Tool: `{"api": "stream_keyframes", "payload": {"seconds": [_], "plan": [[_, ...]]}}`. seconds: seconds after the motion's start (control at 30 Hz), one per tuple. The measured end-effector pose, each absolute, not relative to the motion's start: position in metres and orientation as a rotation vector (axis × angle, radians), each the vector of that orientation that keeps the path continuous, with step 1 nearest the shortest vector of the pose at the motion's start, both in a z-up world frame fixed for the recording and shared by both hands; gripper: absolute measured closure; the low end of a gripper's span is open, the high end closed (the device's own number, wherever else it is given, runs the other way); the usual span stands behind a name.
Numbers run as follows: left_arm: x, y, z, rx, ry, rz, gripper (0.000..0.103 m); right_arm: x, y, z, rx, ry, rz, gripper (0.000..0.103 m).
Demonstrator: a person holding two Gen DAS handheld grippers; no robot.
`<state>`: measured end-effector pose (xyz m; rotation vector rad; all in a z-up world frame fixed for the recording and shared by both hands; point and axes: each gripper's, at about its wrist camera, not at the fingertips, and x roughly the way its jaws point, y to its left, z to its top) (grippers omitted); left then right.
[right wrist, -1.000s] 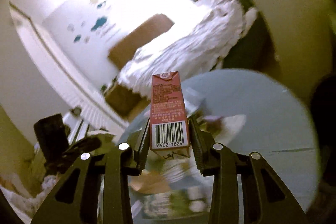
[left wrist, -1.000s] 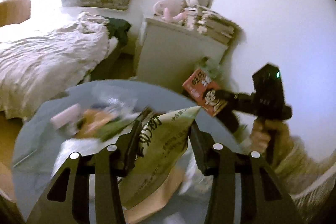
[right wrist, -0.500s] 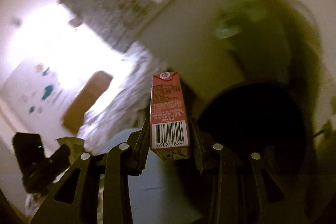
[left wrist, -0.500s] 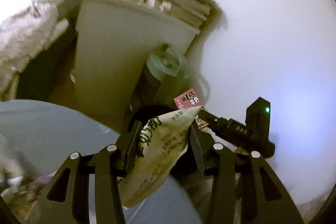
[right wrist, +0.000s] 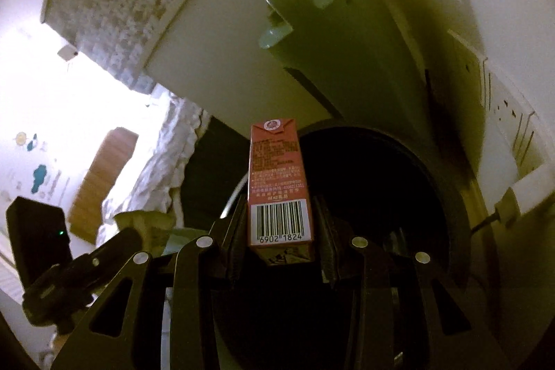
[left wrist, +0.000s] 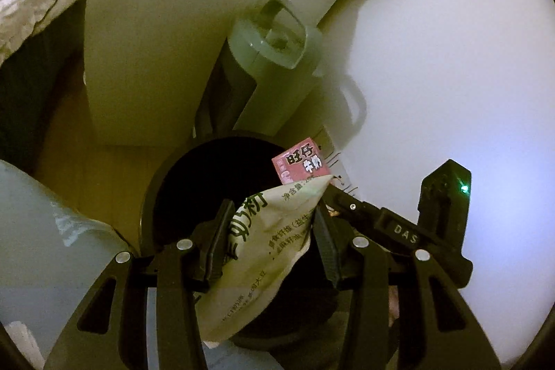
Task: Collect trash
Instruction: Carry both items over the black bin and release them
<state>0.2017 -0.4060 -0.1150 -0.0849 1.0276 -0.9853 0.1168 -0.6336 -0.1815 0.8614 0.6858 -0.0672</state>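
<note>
Both your grippers have swung off the table since a second ago and now hang over the bin.

Left wrist view: your left gripper (left wrist: 270,227) pinches a pale packet (left wrist: 256,252) between its pads, the packet's corner pointing up and right. Behind it lies the dark mouth of the bin (left wrist: 194,175). Your right gripper (left wrist: 399,231) comes in from the right, just beside the packet's tip, with the red carton (left wrist: 300,163) showing above that tip. A white cabinet (left wrist: 166,40) stands beyond the bin, and a grey table (left wrist: 45,238) edge sits at lower left.

Right wrist view: your right gripper (right wrist: 279,227) clamps the carton (right wrist: 277,182) upright, barcode facing the camera, its lower end between the pads. The bin (right wrist: 444,182) opens directly behind and below it. Your left gripper (right wrist: 79,262) shows at lower left, the packet (right wrist: 145,219) just above it. Bedding (right wrist: 163,169) lies further left.
</note>
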Motion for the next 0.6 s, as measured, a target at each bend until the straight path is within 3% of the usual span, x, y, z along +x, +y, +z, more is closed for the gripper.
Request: {"api": "stream_keyframes", "payload": {"seconds": [0.6], "plan": [[0.210,-0.421,-0.135,-0.111,1.072,-0.955,0.056,0.129,-0.628,-0.194,0.883,0.736,-0.073,0.066]]}}
